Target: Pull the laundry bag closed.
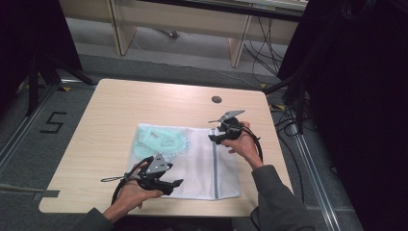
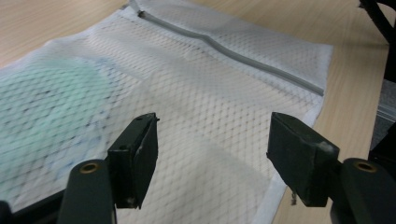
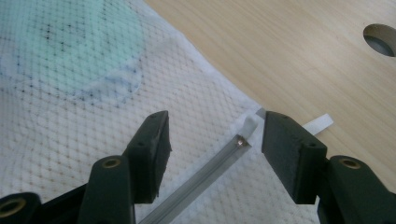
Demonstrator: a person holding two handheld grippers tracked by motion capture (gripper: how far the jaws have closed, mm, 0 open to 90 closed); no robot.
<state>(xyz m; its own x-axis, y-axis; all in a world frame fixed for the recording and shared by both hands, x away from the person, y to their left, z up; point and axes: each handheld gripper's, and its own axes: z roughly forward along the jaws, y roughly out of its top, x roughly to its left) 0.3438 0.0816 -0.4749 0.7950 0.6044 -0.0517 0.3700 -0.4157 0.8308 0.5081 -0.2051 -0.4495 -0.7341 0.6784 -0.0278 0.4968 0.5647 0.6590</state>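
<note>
Hovering over the mesh laundry bag [image 1: 192, 159], left tongs [image 2: 212, 161] and right tongs [image 3: 212, 154] (both empty) stand spread.

Bare tabletop [image 1: 110, 103] to my left and along the far edge; room to sweep either claw there. Mesh laundry bag [image 1: 192, 163] lies flat across the middle and near edge, low, no wall to climb. Slight hump where the green garment [image 1: 161, 140] sits inside its left end. My left gripper [image 2: 212, 158] hangs over plain mesh, jaws apart, nothing between them. My right gripper [image 3: 212, 149] straddles the zipper [image 3: 205, 175] end, pads clear of it. Cable hole [image 1: 216, 99] beyond, flush. Narrow wood strip right of the bag.
</note>
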